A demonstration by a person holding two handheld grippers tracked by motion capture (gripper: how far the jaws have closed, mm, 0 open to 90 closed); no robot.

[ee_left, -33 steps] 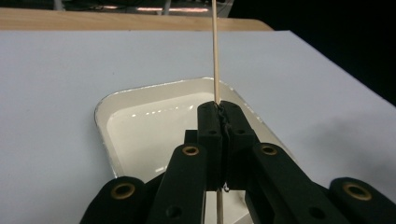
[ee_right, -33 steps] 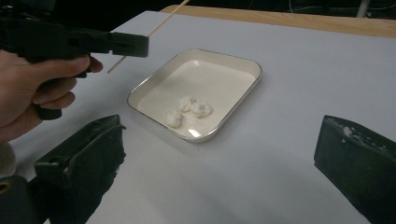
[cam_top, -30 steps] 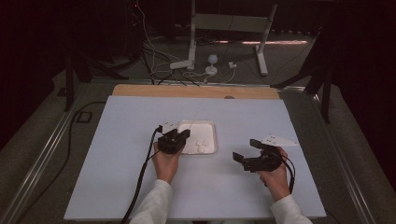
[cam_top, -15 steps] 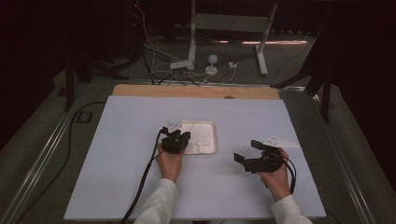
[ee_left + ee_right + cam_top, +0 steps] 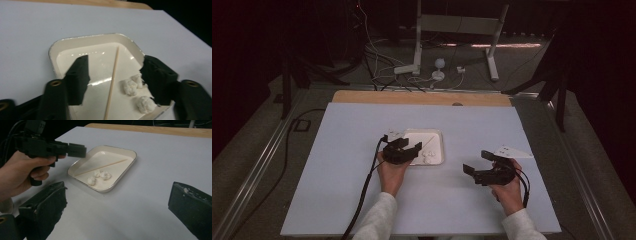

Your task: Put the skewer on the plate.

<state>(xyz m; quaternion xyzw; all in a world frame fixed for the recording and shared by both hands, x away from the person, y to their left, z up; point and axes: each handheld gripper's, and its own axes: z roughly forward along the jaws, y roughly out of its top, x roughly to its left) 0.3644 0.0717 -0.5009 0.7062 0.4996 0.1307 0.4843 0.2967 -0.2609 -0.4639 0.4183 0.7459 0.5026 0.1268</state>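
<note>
A white tray (image 5: 435,136) lies near the middle of the table. In it are a thin wooden stick (image 5: 112,80) and three small white fluffy clumps (image 5: 130,87). My left gripper (image 5: 408,145) hovers over the tray's near left edge. Its jaws have just been opening and now stand apart; the stick lies in the tray below the gap, with neither pad (image 5: 78,75) on it. My right gripper (image 5: 475,160) is held above the table to the tray's right, open (image 5: 120,187) and empty. Its view takes in the tray (image 5: 120,182), the stick (image 5: 100,167), the clumps (image 5: 100,174) and the left gripper (image 5: 75,150).
The pale table top (image 5: 337,150) has a wooden strip (image 5: 422,97) along its far edge. A black cable (image 5: 367,190) trails from the left gripper to the near edge. A metal stand (image 5: 452,30) and loose cables sit on the floor beyond.
The left gripper's jaws were together before and now stand apart over the tray. Both hands have stayed about where they were.
</note>
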